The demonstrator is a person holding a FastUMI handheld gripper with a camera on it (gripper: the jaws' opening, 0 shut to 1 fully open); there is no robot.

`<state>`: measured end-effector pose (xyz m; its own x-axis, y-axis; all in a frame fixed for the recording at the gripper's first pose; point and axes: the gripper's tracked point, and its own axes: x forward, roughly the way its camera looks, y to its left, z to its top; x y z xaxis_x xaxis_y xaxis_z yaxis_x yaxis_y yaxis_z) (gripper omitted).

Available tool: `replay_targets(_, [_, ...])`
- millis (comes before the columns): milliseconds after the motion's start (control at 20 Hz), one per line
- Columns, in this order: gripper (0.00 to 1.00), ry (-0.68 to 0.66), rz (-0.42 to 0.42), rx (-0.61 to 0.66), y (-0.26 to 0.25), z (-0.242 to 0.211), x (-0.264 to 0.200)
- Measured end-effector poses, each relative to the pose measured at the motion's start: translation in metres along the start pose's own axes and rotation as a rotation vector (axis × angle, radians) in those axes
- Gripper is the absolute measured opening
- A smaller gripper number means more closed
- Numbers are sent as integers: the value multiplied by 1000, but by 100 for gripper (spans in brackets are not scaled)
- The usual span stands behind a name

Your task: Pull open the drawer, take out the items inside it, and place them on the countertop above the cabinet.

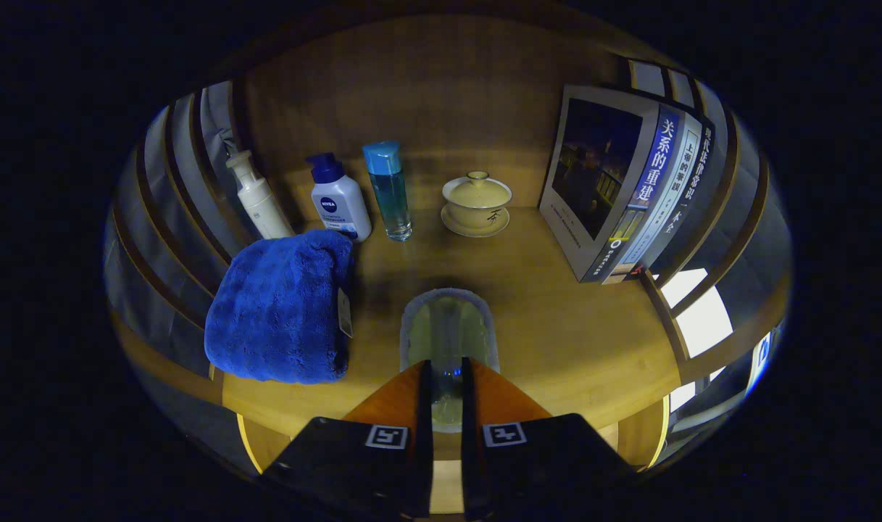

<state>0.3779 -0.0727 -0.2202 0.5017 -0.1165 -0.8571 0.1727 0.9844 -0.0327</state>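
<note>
Fingers: your gripper [446, 377] has its two fingers drawn close, with only a narrow gap, and a pale yellow-green cloth with a grey edge [448, 326] sits pinched in that gap, so both fingers appear to press on it.
Cloth position: it hangs or lies just ahead of the fingertips, over the near middle of the wooden countertop [556, 319]; you cannot tell whether its far end already touches the wood.
Step in hand: by my reading, you are setting this item down on top.
How to do it well: lower until the cloth rests flat, then part the fingers fully before you draw back, so it does not drag off the near edge.
Left neighbour: blue towel [277, 308] sits just beside the cloth; keep to its right.
Far row: pump bottle [256, 196], white bottle [339, 199], clear blue bottle [390, 190] and lidded cup [476, 203] stand well beyond.
Right: books [629, 188] lean, well apart.
</note>
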Motion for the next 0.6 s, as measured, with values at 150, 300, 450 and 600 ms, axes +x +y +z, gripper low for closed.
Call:
replay_targets(150, [31, 2, -1, 2, -2, -2, 1])
replay_targets(300, [55, -11, 11, 4, 1, -1, -3])
replay_targets(450, [72, -32, 20, 1, 2, 2, -9])
replay_targets(600, [81, -56, 5, -8, -2, 3, -19])
